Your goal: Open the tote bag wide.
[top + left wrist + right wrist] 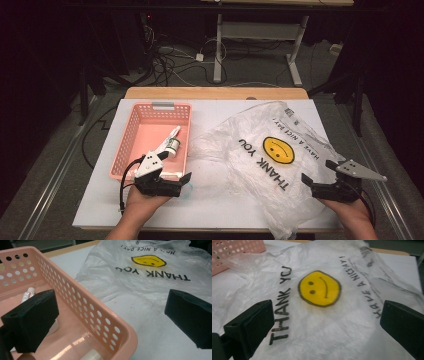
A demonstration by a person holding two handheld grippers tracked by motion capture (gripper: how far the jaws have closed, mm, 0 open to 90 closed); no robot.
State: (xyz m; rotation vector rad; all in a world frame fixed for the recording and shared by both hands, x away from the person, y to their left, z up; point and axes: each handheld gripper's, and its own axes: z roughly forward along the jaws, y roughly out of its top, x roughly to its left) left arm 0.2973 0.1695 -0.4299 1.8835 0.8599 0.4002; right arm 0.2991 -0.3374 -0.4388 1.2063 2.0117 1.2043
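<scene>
Here, left gripper (176,183) beside basket (131,134) corner.

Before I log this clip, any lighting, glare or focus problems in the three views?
High view: table lit, surroundings nearly black. Left gripper view: glare streak on the pink basket floor; near jaws soft. Right gripper view: plastic bag print sharp at centre, blurred at the edges.

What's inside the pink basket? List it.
The pink basket holds a white tube lying on its floor. The left tool covers the near end, so anything there is hidden.
</scene>
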